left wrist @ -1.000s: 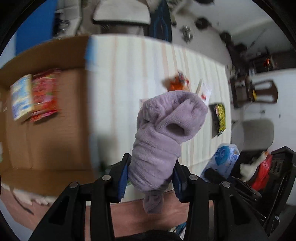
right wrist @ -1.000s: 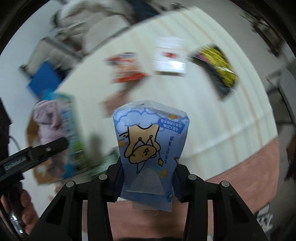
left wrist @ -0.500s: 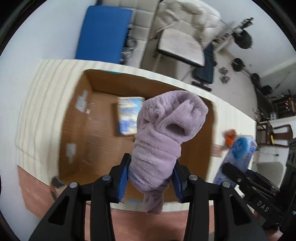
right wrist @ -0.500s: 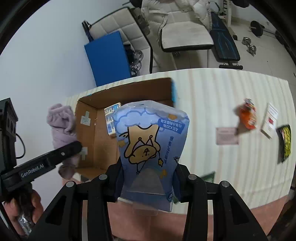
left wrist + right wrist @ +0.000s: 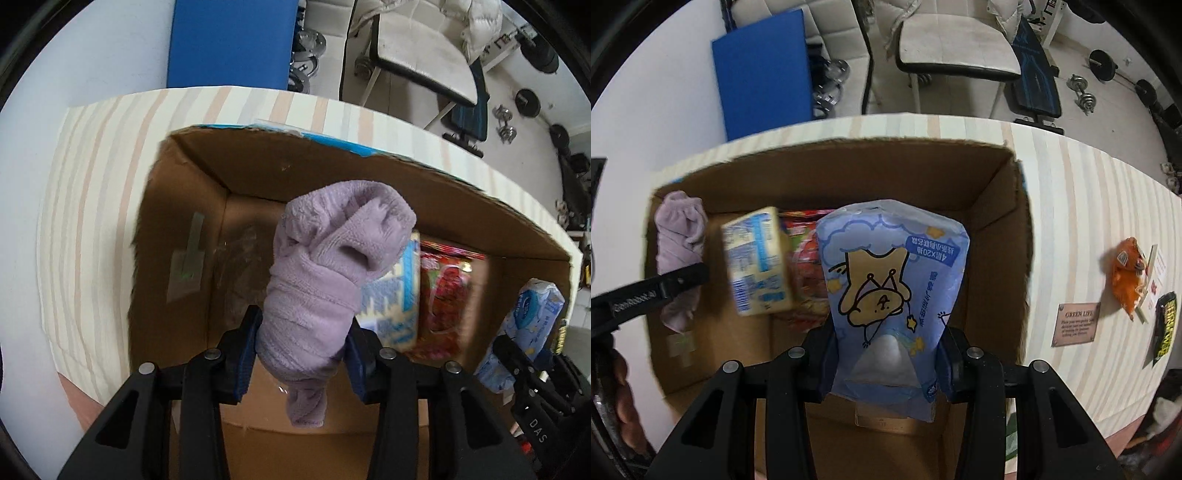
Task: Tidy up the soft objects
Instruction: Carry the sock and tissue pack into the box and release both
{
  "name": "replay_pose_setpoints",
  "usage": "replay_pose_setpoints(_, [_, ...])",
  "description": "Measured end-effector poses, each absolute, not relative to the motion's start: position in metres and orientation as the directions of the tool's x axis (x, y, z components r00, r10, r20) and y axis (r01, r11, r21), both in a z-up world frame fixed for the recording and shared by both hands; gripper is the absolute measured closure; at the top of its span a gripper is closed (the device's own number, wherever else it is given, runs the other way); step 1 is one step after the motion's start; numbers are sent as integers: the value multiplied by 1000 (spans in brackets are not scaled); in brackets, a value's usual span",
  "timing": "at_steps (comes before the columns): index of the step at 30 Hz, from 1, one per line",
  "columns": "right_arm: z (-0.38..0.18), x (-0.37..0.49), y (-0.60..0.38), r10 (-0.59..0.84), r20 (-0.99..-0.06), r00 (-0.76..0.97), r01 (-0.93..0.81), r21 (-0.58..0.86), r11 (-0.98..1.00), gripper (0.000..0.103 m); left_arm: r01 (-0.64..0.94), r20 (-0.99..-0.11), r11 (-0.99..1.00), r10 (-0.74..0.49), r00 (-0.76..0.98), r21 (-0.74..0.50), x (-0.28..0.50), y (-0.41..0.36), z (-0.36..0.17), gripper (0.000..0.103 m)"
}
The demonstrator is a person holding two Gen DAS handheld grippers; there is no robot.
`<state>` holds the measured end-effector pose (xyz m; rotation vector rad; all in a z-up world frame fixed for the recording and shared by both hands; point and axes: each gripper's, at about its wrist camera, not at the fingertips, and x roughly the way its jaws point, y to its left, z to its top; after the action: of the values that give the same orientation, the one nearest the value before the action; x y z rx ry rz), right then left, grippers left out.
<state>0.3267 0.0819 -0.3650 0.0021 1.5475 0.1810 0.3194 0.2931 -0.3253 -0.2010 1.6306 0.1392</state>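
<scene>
Left wrist view: the left gripper (image 5: 301,350) has its jaws clamped on the lower end of a rolled purple towel (image 5: 332,280), so the roll sticks up and forward and a loose tail hangs below. It hovers over the open cardboard box (image 5: 258,166), which sits on the striped surface (image 5: 92,184). My guess is it's pinched low so the bulk can drop straight in. Inside the box, around 3 o'clock from the towel, a blue-and-yellow pack (image 5: 399,295) and a red snack bag (image 5: 447,291) are already there. The gripper is tilted down into the left half of the box.

Right wrist view: the right gripper (image 5: 886,363) has its jaws squeezed on the bottom of a blue tissue pack (image 5: 890,280) with a cartoon print, held upright over the right half of the box, probably headed for the bare floor there. At 9 o'clock you can see the towel and the other gripper. Out at 3 o'clock, an orange bag (image 5: 1126,280), a small sign (image 5: 1076,325) and a black-and-yellow packet (image 5: 1165,328) lie outside the box.
</scene>
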Motion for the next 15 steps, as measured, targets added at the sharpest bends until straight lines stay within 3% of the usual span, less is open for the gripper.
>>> replay_pose_setpoints(3, [-381,333,88,62,-998,7,-140,61,988,54,-242,-995,970,-45,-93,-21,321,296,-331,61])
replay_pose_setpoints(4, [-383,335,90,55,-998,10,-145,53,988,40,-250,-993,968,-58,-100,-31,321,296,-331,59])
replay_pose_setpoints(5, [-383,335,93,47,-999,19,-152,44,987,23,-255,-992,966,-65,-104,-37,322,296,-332,49])
replay_pose_setpoints(6, [-382,335,95,43,-999,27,-156,39,987,17,-255,-992,966,-70,-108,-40,322,295,-333,37])
replay_pose_setpoints(7, [-380,334,96,44,-999,32,-156,38,987,8,-254,-992,966,-67,-109,-37,320,294,-330,32])
replay_pose_setpoints(8, [-378,334,97,48,-998,32,-156,43,987,8,-250,-993,968,-56,-103,-29,320,293,-327,25])
replay_pose_setpoints(13, [-369,333,96,52,-998,42,-137,46,989,7,-232,-995,972,-42,-93,-20,315,292,-320,15])
replay_pose_setpoints(15, [-367,332,94,62,-997,38,-134,56,989,2,-231,-996,973,-23,-86,-3,310,293,-317,6])
